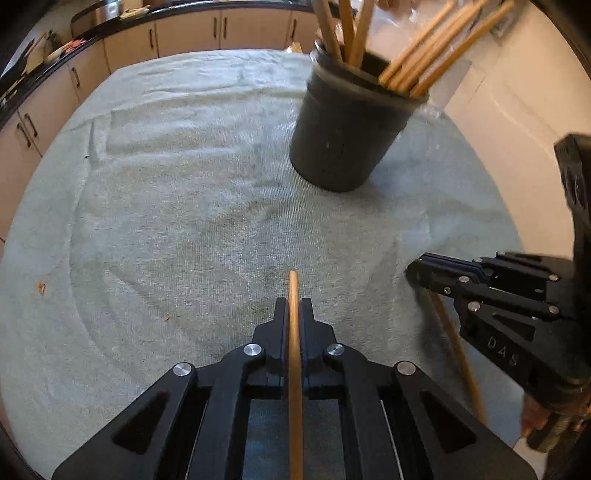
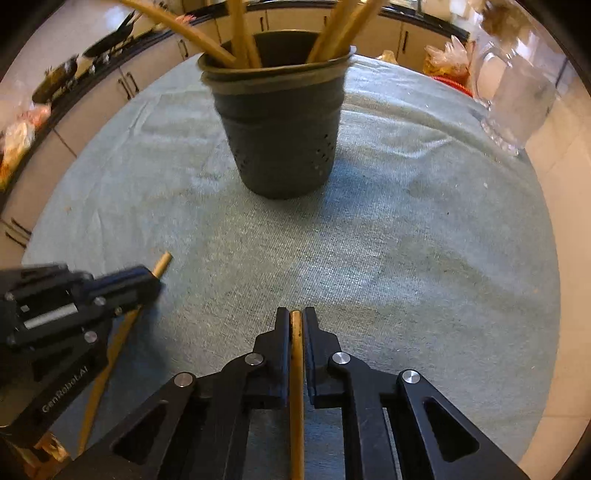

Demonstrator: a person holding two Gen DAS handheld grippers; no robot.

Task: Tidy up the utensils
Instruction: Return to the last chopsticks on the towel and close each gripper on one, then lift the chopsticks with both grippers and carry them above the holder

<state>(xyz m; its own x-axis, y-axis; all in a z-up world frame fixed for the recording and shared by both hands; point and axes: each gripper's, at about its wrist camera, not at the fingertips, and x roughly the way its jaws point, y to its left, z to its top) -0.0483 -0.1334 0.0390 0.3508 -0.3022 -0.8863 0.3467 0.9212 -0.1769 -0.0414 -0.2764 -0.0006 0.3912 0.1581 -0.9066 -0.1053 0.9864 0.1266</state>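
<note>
A dark grey holder cup (image 1: 343, 129) (image 2: 280, 129) stands on the green towel (image 1: 177, 206) (image 2: 424, 240), with several wooden utensil handles (image 1: 436, 48) (image 2: 240, 33) sticking out of it. My left gripper (image 1: 293, 306) is shut on a wooden stick (image 1: 294, 350) whose tip pokes past the fingertips. My right gripper (image 2: 296, 317) is shut on a second wooden stick (image 2: 296, 387). In the left wrist view the right gripper (image 1: 417, 273) sits at the right with its stick (image 1: 458, 354) below it. The right wrist view has the left gripper (image 2: 153, 280) at the left holding its stick (image 2: 110, 362).
A clear glass jar (image 2: 517, 96) stands at the towel's far right, beside plastic bags (image 2: 443, 59). Kitchen cabinets (image 1: 184, 33) (image 2: 369, 29) with a dark countertop run along the back. A white surface (image 1: 517, 122) borders the towel on the right.
</note>
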